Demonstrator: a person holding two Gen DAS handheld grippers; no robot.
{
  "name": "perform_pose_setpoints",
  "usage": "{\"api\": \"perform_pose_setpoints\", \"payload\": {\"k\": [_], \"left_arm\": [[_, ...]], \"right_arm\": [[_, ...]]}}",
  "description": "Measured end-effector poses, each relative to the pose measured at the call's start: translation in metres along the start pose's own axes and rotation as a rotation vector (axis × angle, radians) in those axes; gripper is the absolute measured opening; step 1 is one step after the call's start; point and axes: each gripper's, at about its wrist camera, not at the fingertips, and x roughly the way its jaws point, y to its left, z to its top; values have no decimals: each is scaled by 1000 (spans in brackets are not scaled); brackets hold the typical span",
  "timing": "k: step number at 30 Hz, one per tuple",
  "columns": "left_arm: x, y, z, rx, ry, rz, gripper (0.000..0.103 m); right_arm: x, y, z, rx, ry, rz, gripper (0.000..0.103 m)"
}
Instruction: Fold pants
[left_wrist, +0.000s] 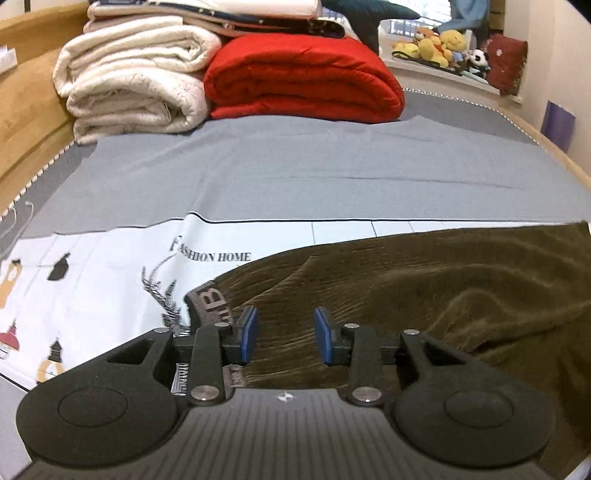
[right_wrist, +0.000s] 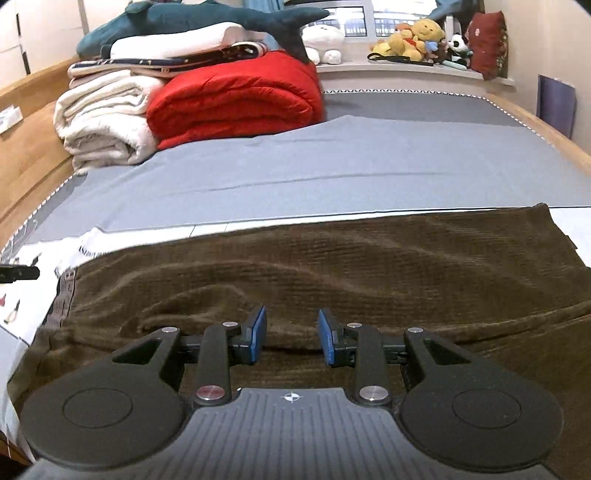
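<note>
Brown corduroy pants (left_wrist: 424, 295) lie across the near part of the bed, over a white printed cloth (left_wrist: 96, 273). Their lettered waistband (left_wrist: 208, 304) is at the left end. My left gripper (left_wrist: 284, 334) is open, blue pads apart, just above the pants beside the waistband. In the right wrist view the pants (right_wrist: 369, 266) stretch left to right, with a raised fold near the front. My right gripper (right_wrist: 291, 334) is open and empty, low over that fold at mid-length. The waistband (right_wrist: 64, 293) shows at far left.
A folded red quilt (left_wrist: 303, 85) and cream blankets (left_wrist: 133, 85) are stacked at the bed's far left. A grey sheet (right_wrist: 295, 173) covers the middle. Plush toys (right_wrist: 413, 40) sit on the windowsill. Wooden bed rails (right_wrist: 33, 155) run along both sides.
</note>
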Motion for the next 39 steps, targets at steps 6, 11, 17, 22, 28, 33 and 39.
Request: {"api": "perform_pose_setpoints", "payload": {"k": [6,11,17,22,28,33,39], "left_arm": [[22,-6,18,-66,52,8,1],[42,-13,28,-90,43,-3,1],[84,-9,37,-82,43,23,3],[113,12,43,-132,25,77,20],[151,26,48,-128,49,99,55],[181,29,50,-92,75,99,84],[205,24,45,24,121,27,85]], "right_arm": [[0,0,14,8,-37,18,33],[1,-2,21,23,-46,37,33],[3,-4,28,59,-40,64,33],[2,-8,31,70,-31,86,33],[3,-19,31,63,-26,70,33],[6,-34,30,66,-11,45,33],[10,-51,28,71,8,8,33]]}}
